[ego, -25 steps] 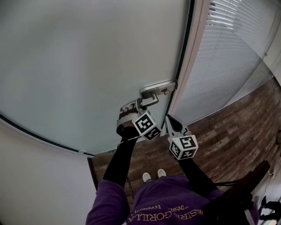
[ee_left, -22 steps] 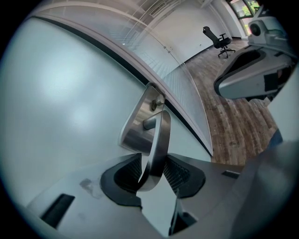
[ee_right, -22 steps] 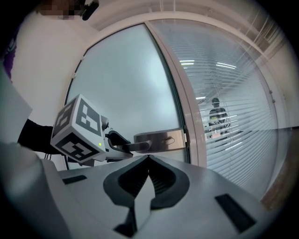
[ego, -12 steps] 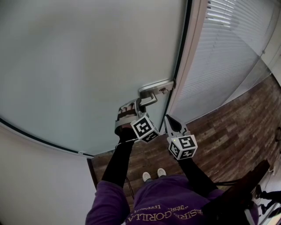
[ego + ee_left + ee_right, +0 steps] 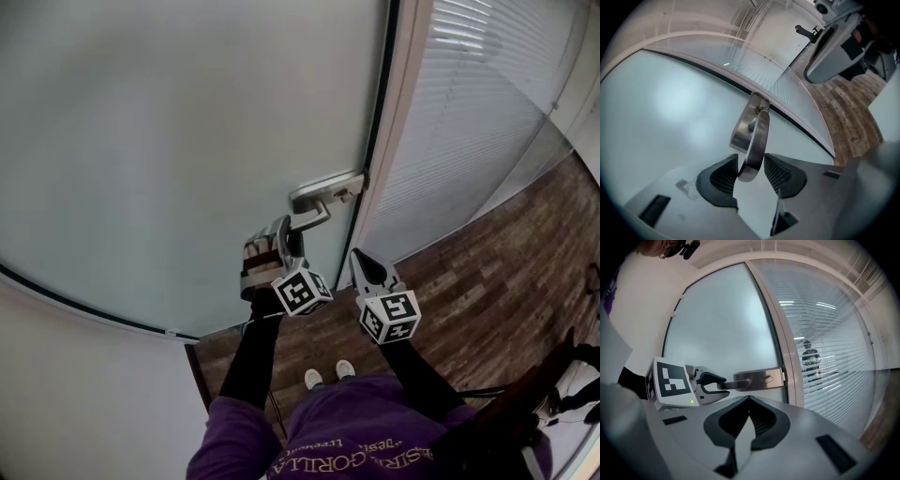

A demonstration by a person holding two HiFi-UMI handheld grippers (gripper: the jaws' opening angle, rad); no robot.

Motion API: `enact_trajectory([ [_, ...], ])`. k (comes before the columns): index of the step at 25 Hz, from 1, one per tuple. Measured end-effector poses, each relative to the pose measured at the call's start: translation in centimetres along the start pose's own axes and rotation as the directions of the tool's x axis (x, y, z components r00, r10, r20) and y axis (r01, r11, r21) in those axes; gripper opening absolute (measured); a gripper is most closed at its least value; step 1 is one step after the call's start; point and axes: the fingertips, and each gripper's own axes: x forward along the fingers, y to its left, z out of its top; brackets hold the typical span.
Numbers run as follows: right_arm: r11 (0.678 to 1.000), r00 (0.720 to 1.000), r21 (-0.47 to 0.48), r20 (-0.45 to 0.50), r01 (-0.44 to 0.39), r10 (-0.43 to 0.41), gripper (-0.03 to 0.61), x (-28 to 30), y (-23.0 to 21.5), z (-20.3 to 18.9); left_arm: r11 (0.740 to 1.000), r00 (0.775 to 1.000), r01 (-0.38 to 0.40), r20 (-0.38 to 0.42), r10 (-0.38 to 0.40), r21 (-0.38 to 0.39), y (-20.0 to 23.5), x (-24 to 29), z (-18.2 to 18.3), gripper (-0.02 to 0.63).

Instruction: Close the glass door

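Frosted glass door [image 5: 169,131] is being shown lying against its pale door frame [image 5: 401,112], with the brushed-metal lever handle [image 5: 314,201] at that edge. The free end of the handle is being straddled by the left tool [image 5: 751,166]. Its jaws have just been opening, and the lever is sitting loosely between them, not being pinched. The right tool [image 5: 749,401] is being held just beside it, apart from the handle, its jaws closed on nothing.

Left gripper [image 5: 750,172]: my jaws have just been opening, now wide, door handle [image 5: 754,136] loose between them. Right gripper [image 5: 749,401]: jaws together, empty, held alongside.
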Motion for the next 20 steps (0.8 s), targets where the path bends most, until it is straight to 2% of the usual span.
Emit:
enact_trajectory([
  [3,1.0,1.0,-0.002,0.0,0.002,-0.002,-0.009,0.0,-0.2,0.0,0.996,1.0,-0.029,-0.006,0.029,-0.079,0.1,-0.9,-1.1,0.146],
  [5,1.0,1.0,-0.002,-0.001,0.007,-0.007,-0.009,0.0,-0.5,0.0,0.985,0.997,-0.064,0.021,0.068,-0.158,-0.1,-2.0,-1.7,0.146],
  [7,1.0,1.0,-0.002,-0.001,0.006,-0.006,-0.009,0.1,-0.3,-0.1,0.961,0.993,-0.1,0.033,0.112,-0.259,-0.3,-3.5,-2.4,0.146],
  [8,1.0,1.0,-0.003,0.0,0.002,-0.002,-0.009,0.1,-0.1,-0.1,0.94,0.991,-0.111,0.033,0.128,-0.322,-0.4,-4.3,-2.9,0.146],
  [9,1.0,1.0,-0.004,0.001,-0.003,0.003,-0.009,0.2,0.1,0.0,0.911,0.989,-0.115,0.035,0.141,-0.397,-0.6,-5.1,-3.2,0.146],
  [11,1.0,1.0,-0.005,0.001,-0.013,0.013,-0.009,0.4,0.5,0.0,0.822,0.987,-0.096,0.052,0.151,-0.561,-1.0,-6.5,-3.4,0.146],
  [14,1.0,1.0,-0.004,0.004,-0.031,0.031,-0.009,0.8,1.3,0.0,0.652,0.986,-0.028,0.085,0.142,-0.758,-1.9,-7.7,-3.5,0.146],
  [16,0.999,0.999,-0.003,0.007,-0.042,0.042,-0.009,1.1,1.8,0.1,0.536,0.983,0.019,0.115,0.146,-0.844,-1.9,-8.2,-3.2,0.144],
  [17,0.999,0.999,-0.002,0.009,-0.046,0.046,-0.009,1.2,2.0,0.2,0.489,0.98,0.041,0.131,0.151,-0.871,-1.6,-8.5,-2.9,0.144],
  [18,0.999,0.999,0.0,0.012,-0.05,0.05,-0.009,1.3,2.1,0.4,0.457,0.977,0.057,0.145,0.159,-0.887,-1.4,-8.7,-2.6,0.144],
  [20,0.999,0.998,0.004,0.019,-0.055,0.055,-0.009,1.4,2.3,0.7,0.423,0.97,0.066,0.158,0.186,-0.904,-1.0,-8.9,-2.5,0.141],
])
